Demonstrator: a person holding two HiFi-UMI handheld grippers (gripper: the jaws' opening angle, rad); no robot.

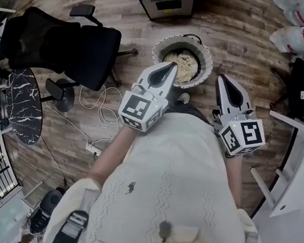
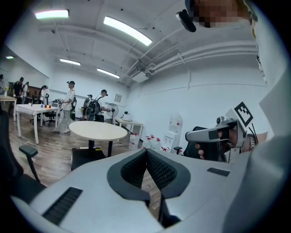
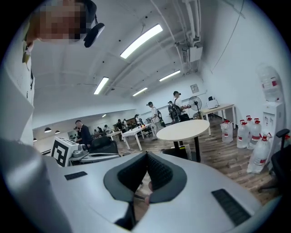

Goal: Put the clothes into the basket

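Basket [image 1: 160, 46] on floor at 12 o'clock, cream clothes [image 1: 185, 63] heaped inside. Left gripper [image 1: 171, 66] and right gripper [image 1: 222, 79] hover near it, jaws together, empty. Fabric likely soft, light, floppy; best pinched at a bunched fold.

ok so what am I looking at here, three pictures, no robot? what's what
No robot: a person holds a gripper in each hand. The head view looks down from a head camera and shows the left gripper and right gripper. The other two views come from cameras riding on each gripper, looking along its jaws. On the wooden floor stands a basket with cream clothes inside, and a black office chair nearby. Both grippers are shut and hold nothing.
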